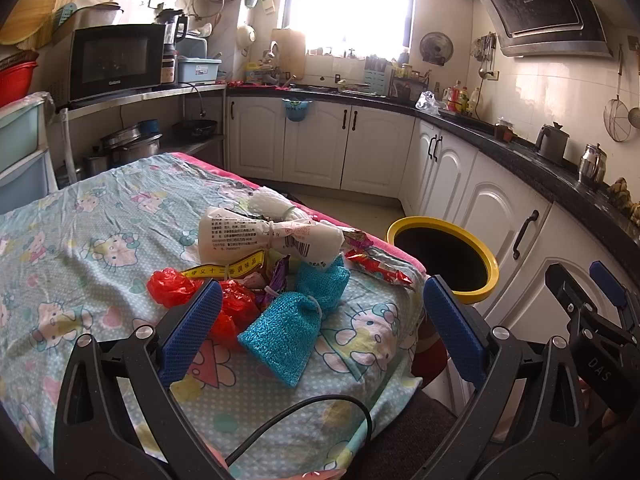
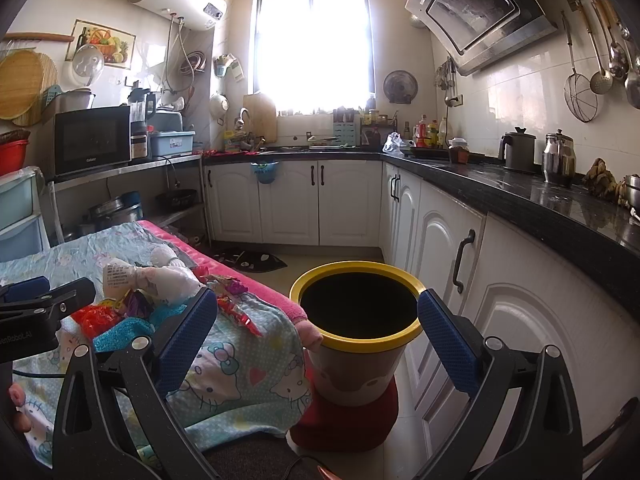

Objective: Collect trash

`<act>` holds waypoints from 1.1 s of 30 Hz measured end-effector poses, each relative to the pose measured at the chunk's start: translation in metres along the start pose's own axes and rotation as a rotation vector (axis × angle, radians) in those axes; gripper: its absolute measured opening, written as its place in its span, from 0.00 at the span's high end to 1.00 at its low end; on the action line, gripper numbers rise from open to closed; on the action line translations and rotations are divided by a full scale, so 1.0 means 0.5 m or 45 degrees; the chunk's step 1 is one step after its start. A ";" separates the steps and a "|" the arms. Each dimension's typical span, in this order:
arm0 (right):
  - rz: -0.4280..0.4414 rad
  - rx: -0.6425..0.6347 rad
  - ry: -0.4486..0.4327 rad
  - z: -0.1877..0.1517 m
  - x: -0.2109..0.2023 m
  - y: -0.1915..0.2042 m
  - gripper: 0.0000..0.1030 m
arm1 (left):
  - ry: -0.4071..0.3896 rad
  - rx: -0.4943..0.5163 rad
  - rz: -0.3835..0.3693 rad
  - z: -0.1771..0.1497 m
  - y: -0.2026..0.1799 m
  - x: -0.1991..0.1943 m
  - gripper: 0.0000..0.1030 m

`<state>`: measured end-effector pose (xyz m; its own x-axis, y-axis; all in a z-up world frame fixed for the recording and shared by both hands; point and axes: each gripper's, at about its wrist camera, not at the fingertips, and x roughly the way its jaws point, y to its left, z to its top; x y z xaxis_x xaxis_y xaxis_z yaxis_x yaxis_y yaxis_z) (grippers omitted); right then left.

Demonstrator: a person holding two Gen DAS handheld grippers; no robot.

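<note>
Right, left wrist view: the left gripper [image 1: 322,322] is hanging wide open and empty over the near end of the table draped in a pale blue cartoon-cat cloth [image 1: 80,240], framing the trash pile. The nearest piece is a turquoise knitted pouch [image 1: 286,338], with a second turquoise pouch [image 1: 324,284] behind it, crumpled red plastic [image 1: 176,286] to the left, a tied white printed plastic bag [image 1: 272,240] further back and a red snack wrapper [image 1: 378,268] at the table edge. I'm reading this as pre-grasp: best to be closing on the near pouch alone, centred between the pads, so the red plastic isn't dragged along. Right wrist view: the right gripper [image 2: 318,318] is also spread wide, holding nothing, aimed at the yellow-rimmed round bin [image 2: 356,308] sitting just beside the table's corner. The bin's inside is reading as pure black, so its contents can't be told. What lies under the pile is hidden, and fisheye is cutting off the table's near edge.
</note>
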<state>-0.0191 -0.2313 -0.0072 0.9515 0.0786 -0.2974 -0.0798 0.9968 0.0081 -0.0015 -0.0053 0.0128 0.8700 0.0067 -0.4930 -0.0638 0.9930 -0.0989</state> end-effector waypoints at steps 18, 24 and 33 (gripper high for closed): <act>0.028 -0.037 -0.002 0.005 0.001 0.009 0.06 | -0.009 -0.019 0.011 0.008 0.008 -0.006 0.10; 0.112 -0.067 0.036 0.018 0.021 0.031 0.06 | -0.012 -0.066 0.049 0.014 0.039 -0.002 0.10; 0.251 -0.135 0.091 0.051 0.083 0.101 0.06 | -0.020 -0.170 0.150 0.027 0.109 0.012 0.10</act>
<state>0.0241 -0.1773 0.0054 0.8915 0.2663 -0.3665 -0.2961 0.9548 -0.0264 0.0067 0.0505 0.0159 0.8602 0.1252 -0.4944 -0.2291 0.9609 -0.1554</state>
